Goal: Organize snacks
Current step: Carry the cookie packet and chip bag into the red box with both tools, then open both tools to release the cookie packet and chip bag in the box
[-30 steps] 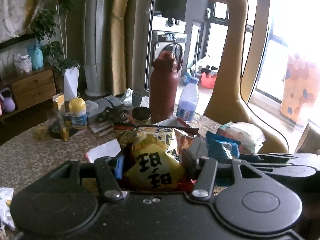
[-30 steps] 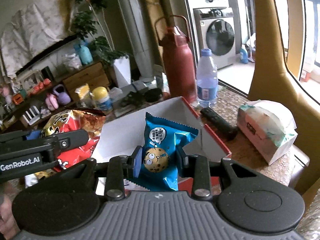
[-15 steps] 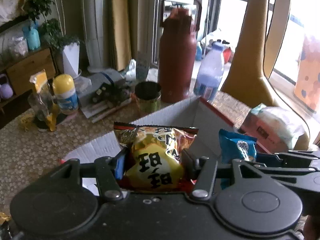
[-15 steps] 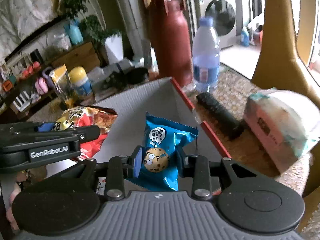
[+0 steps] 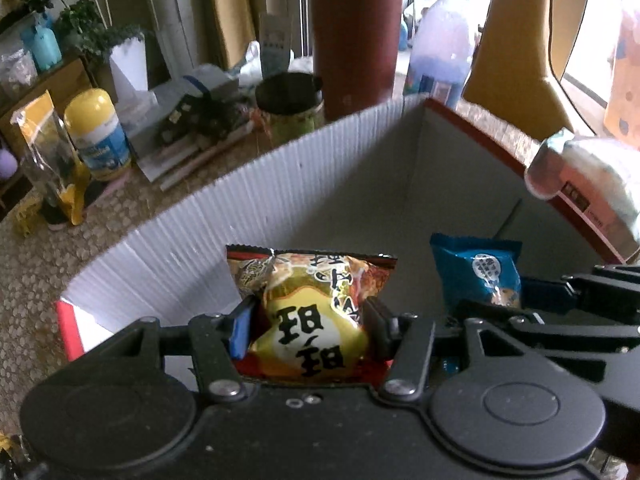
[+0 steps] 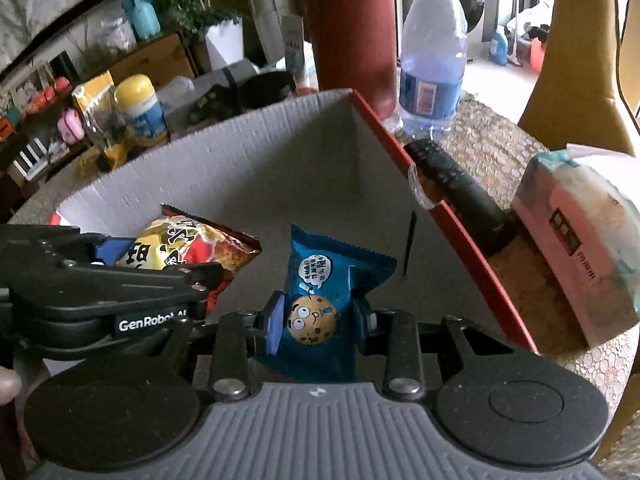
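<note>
Cardboard box point(image 5: 340, 184) sits on the bench point(image 5: 36, 264), open top, white corrugated inside, red outside; both tools hang over its mouth, angled down into it. Ahead of the tools past the far wall: dark red flask point(image 5: 356, 36), water bottle point(image 6: 434, 52), black cup point(image 5: 289, 96). Outside the right wall, right of the right tool: tissue pack point(image 6: 580, 240) and black remote point(image 6: 456, 184), both close to the red edge. Left tool point(image 5: 306, 328) is pinching the yellow-red snack bag point(image 5: 316, 312) across its middle, bag puffed out above the pads. Right tool point(image 6: 314, 320) is pinching the blue cookie packet point(image 6: 324, 300), packet upright, top flap free. The two tools are just beside each other, bags near but apart. Box floor under them isn't visible, can't tell what's already in there. Risks as I read it: tools clip each other on the drop since they're so close; snack bag is slick and air-filled, could squirt out of the pinch early and land on the rim or outside; right tool drifting right could knock the wall and shove the box into the tissue pack.
</note>
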`<act>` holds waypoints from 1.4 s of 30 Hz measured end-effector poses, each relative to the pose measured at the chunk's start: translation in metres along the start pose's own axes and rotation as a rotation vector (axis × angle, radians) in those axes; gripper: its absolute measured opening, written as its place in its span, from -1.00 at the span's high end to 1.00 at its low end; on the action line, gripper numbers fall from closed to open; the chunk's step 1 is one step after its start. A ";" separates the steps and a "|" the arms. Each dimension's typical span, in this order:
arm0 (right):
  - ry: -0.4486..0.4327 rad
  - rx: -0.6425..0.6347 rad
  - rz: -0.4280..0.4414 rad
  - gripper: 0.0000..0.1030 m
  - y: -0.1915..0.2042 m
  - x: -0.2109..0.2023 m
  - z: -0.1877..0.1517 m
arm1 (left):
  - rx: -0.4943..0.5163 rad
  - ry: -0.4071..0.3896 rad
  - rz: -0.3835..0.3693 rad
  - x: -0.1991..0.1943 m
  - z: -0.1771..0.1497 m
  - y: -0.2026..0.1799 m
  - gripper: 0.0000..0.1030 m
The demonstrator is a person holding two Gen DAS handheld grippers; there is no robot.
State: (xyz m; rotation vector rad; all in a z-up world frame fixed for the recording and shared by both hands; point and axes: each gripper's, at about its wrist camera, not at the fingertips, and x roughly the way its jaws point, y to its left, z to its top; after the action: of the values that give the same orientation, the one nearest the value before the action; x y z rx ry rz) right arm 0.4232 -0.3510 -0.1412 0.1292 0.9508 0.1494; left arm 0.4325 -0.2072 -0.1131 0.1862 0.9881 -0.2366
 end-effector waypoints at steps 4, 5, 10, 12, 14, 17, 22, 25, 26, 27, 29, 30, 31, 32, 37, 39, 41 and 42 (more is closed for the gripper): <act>0.015 0.003 -0.013 0.34 -0.002 0.004 -0.001 | 0.003 0.008 -0.003 0.004 0.000 0.000 -0.07; 0.017 0.004 -0.018 0.34 -0.002 0.005 -0.002 | 0.003 0.009 -0.003 0.004 0.000 0.000 -0.08; 0.012 0.007 -0.019 0.33 -0.002 0.003 -0.003 | -0.010 0.004 -0.007 0.004 0.000 0.002 -0.10; 0.009 0.007 -0.015 0.34 -0.002 0.001 -0.003 | -0.017 -0.004 -0.005 0.003 0.000 0.002 -0.22; 0.003 0.008 -0.016 0.33 -0.002 -0.002 -0.004 | -0.021 -0.013 0.007 0.000 0.000 0.003 -0.34; -0.009 0.018 -0.014 0.26 -0.002 -0.009 -0.004 | -0.027 -0.026 0.018 -0.006 -0.001 0.005 -0.47; -0.039 0.032 -0.006 0.08 -0.003 -0.023 -0.006 | -0.039 -0.054 0.021 -0.021 -0.003 0.008 -0.59; -0.060 0.032 -0.008 -0.20 -0.001 -0.035 -0.008 | -0.046 -0.075 0.022 -0.033 -0.006 0.012 -0.68; -0.068 0.034 -0.010 -0.22 -0.001 -0.039 -0.009 | -0.048 -0.081 0.022 -0.037 -0.007 0.013 -0.69; -0.074 0.038 -0.008 -0.22 -0.001 -0.043 -0.010 | -0.052 -0.087 0.017 -0.041 -0.008 0.014 -0.69; -0.083 0.044 -0.001 -0.22 -0.001 -0.051 -0.012 | -0.059 -0.102 0.014 -0.051 -0.011 0.017 -0.74; -0.087 0.045 -0.001 -0.22 0.000 -0.055 -0.013 | -0.061 -0.108 0.014 -0.055 -0.013 0.018 -0.75; -0.091 0.045 -0.002 -0.22 0.001 -0.060 -0.014 | -0.060 -0.115 0.011 -0.060 -0.015 0.019 -0.76; -0.095 0.043 -0.002 -0.23 0.001 -0.064 -0.015 | -0.059 -0.123 0.013 -0.066 -0.016 0.020 -0.76; -0.124 0.040 0.008 -0.34 0.008 -0.089 -0.022 | -0.072 -0.166 0.002 -0.095 -0.026 0.027 -0.77; -0.137 0.033 0.015 -0.34 0.014 -0.100 -0.025 | -0.071 -0.182 -0.001 -0.107 -0.031 0.029 -0.77; -0.149 0.022 0.022 -0.34 0.020 -0.111 -0.029 | -0.065 -0.198 -0.010 -0.120 -0.036 0.030 -0.77; -0.153 0.016 0.025 -0.34 0.023 -0.115 -0.031 | -0.060 -0.210 -0.012 -0.128 -0.039 0.030 -0.77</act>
State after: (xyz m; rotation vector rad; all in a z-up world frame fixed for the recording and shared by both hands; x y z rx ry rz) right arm 0.3305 -0.3484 -0.0626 0.1647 0.7978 0.1525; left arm 0.3422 -0.1535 -0.0252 0.0987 0.7873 -0.2318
